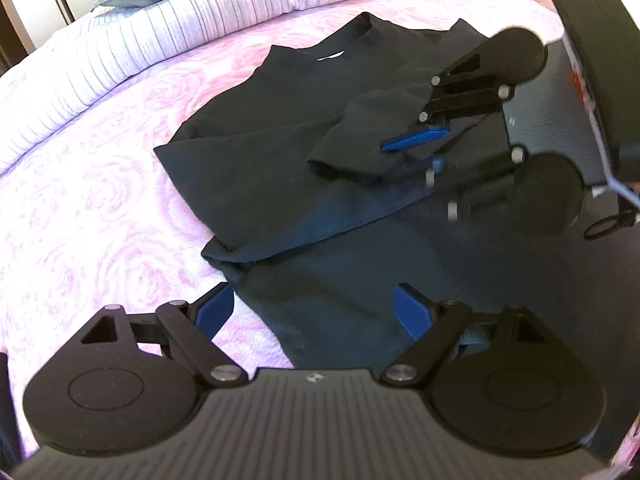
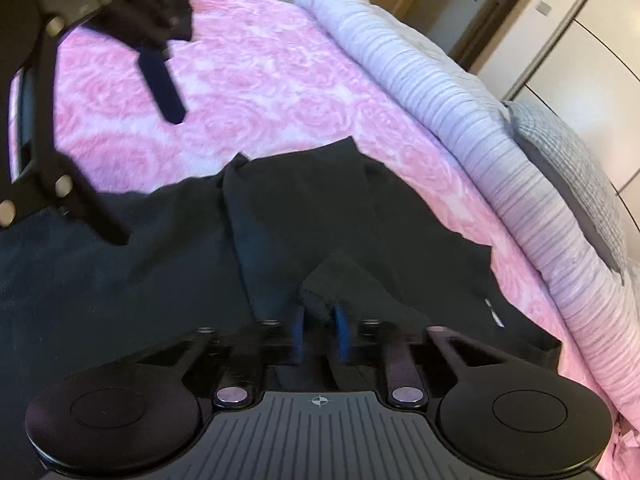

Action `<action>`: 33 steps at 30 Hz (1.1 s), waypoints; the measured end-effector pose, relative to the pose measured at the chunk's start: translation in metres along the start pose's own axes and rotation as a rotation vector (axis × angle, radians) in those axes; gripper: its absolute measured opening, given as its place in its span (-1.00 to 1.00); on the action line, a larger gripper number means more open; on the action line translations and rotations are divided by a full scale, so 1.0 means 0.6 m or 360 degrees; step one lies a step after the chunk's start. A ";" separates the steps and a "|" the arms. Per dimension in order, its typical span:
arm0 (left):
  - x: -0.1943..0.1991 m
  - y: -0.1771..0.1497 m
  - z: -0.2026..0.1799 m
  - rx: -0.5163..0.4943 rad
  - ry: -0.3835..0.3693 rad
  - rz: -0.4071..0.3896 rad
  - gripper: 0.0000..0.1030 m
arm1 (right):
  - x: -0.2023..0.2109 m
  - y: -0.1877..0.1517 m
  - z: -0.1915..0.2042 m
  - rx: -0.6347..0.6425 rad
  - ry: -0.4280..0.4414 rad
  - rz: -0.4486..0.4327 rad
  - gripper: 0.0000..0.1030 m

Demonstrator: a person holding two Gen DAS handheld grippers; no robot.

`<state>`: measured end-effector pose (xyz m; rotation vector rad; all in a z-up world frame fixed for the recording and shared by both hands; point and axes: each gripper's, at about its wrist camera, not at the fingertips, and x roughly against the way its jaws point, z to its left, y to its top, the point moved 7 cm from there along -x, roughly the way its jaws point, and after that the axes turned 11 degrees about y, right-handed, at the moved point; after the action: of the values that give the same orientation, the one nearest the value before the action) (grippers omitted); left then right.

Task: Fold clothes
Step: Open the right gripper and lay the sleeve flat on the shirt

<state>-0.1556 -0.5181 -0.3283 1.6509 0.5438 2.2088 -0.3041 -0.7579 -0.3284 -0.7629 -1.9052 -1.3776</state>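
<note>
Views: your left wrist view alone shows the black shirt [image 1: 280, 168] whole; the right wrist view adds wardrobe doors [image 2: 560, 32].
Shirt: sleeve [image 1: 360, 140] folded onto its body.
Left gripper [image 1: 314, 308]: jaws spread, empty, over the shirt's lower edge.
Right gripper [image 2: 320, 326]: jaws slightly parted at the sleeve.
Surface: the shirt lies on a pink rose-patterned bedspread [image 1: 100, 220].

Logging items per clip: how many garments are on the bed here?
1. A single black shirt lies spread on the pink bedspread, one sleeve folded inward beside the right gripper. Any others would be out of frame.
</note>
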 end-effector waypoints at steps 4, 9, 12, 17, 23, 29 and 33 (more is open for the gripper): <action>0.005 -0.007 0.015 0.0032 0.0015 -0.0007 0.64 | 0.026 0.029 -0.030 -0.0140 -0.0029 -0.0136 -0.87; 0.007 -0.019 0.031 0.0088 0.0022 -0.0002 0.64 | 0.071 0.084 -0.078 -0.0460 -0.0122 -0.0552 -0.87; 0.006 -0.027 0.031 0.0078 0.0017 0.0009 0.64 | -0.004 0.074 -0.028 -0.0408 0.0143 -0.0280 -0.80; 0.003 -0.021 0.034 0.0057 0.0008 -0.0007 0.64 | -0.027 0.043 0.011 -0.0352 0.0217 -0.0112 -0.44; -0.025 0.038 0.030 0.0014 0.0007 -0.0086 0.64 | 0.038 -0.024 -0.050 -0.0576 0.0036 -0.0088 -0.36; -0.070 0.115 0.008 -0.0088 0.0010 -0.0156 0.64 | 0.118 -0.198 -0.193 -0.0796 -0.0669 0.0253 0.23; -0.108 0.144 -0.014 -0.0149 0.0007 -0.0137 0.64 | 0.124 -0.300 -0.242 -0.0857 -0.0720 0.0439 0.27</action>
<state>-0.1490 -0.6254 -0.3425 1.5470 0.4947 2.1429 -0.4634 -0.9410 -0.3401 -1.6526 -1.6522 -1.6532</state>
